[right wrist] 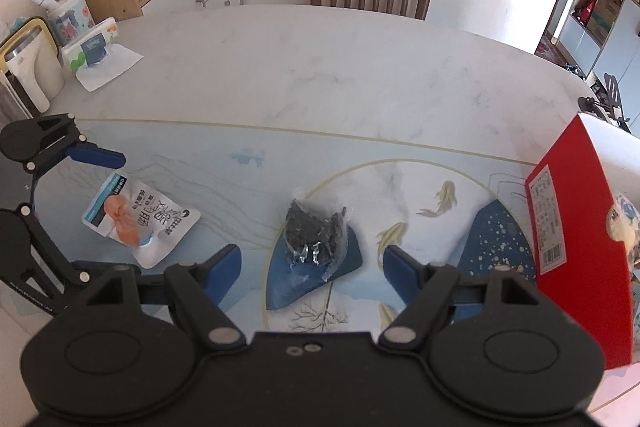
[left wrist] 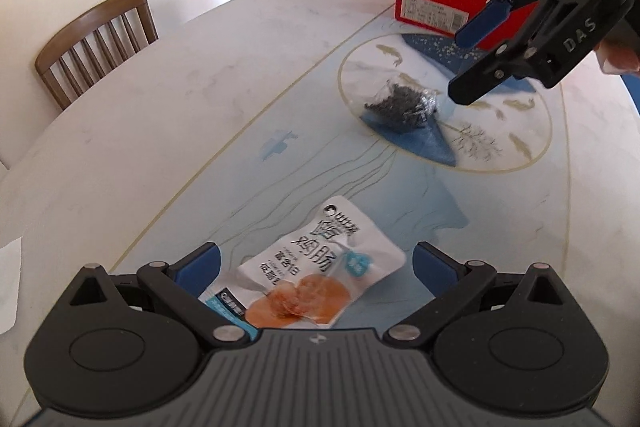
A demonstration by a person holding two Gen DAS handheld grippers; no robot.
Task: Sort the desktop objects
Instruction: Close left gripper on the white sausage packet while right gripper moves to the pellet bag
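Hovering with jaws spread, the left tool frames the white snack pouch lying flat on the counter; the right tool, also spread and empty, hangs above the clear bag of dark bits. Both look light, limp and slick; pinching a crimped edge seems safest.

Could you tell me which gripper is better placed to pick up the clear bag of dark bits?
Right. The right gripper is open with the clear bag lined up between its fingers; the left gripper frames the white snack pouch instead.
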